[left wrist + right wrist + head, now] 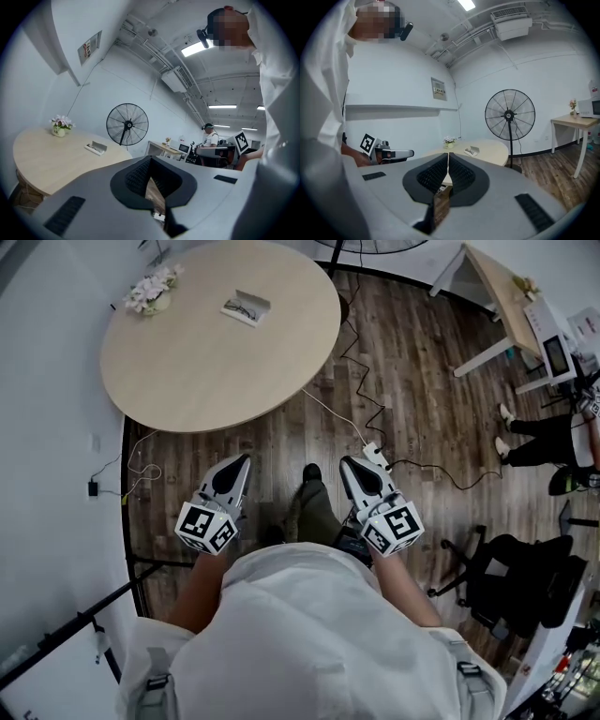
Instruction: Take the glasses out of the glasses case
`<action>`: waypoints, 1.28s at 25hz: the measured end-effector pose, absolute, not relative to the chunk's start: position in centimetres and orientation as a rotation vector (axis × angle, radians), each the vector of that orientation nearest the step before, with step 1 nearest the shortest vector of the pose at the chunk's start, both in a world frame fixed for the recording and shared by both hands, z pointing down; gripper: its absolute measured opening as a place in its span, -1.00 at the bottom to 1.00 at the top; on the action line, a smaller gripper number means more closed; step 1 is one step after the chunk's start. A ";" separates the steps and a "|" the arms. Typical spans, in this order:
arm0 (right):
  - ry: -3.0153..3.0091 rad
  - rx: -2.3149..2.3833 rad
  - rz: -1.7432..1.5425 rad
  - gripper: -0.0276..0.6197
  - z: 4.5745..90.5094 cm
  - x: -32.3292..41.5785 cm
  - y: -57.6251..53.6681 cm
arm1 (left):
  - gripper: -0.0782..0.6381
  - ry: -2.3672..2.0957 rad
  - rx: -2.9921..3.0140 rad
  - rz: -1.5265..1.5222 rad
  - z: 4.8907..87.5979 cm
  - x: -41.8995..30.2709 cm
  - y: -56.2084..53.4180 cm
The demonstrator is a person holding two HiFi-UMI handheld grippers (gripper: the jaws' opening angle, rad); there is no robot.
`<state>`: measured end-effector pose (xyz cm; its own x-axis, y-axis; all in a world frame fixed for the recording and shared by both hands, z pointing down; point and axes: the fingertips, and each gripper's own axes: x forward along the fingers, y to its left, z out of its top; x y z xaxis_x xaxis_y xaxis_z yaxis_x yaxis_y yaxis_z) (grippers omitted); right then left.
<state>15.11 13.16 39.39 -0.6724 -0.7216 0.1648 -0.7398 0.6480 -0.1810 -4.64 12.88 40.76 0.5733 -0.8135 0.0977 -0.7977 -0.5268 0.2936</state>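
1. Step in hand: approach. The task has not started, and no gripper is near the work.
2. Location of the case (257, 302): on the far side of the round table (206, 362), right of the flowers (153, 289). It lies open, lid raised.
3. Location of the glasses (240, 306): a dark shape inside the case, judged to be the frames. It is too small to confirm detail.
4. Left gripper (240, 461): held close to the body over the floor, well apart from the table. Its own view shows the jaw tips together with nothing between them; only floor shows through the gap below the tips.
5. Right gripper (347, 462): level with the left gripper, also over the floor. Jaws together, empty.
6. Both gripper views point toward the table, with the case in sight and a fan (509, 115) beyond it.
7. Next move, judged:
   - Walk to the near edge of the table and reach across to the case.
   - Spread the jaws of one gripper before descending on the frames.
   - Steady the case with the other gripper, since a light case is likely to slide or lift with the frames.
   - Grip a sturdy part of the frames, not a lens.
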 end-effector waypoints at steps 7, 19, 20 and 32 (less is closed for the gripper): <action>-2.886 1.042 0.393 -0.84 39.1 15.1 1.8 | -0.76 -1.490 2.399 -0.055 39.4 -4.6 3.5; -2.983 0.730 0.442 -0.84 39.4 15.5 -12.0 | -0.76 -1.735 2.271 -0.044 37.1 -3.6 -8.2; -2.983 0.714 0.452 -0.84 39.7 15.2 -12.8 | -0.76 -1.741 2.266 -0.045 37.1 -3.6 -8.9; -2.915 0.516 0.472 -0.84 42.7 6.9 -21.3 | -0.76 -1.819 2.186 -0.033 40.9 -9.7 -17.8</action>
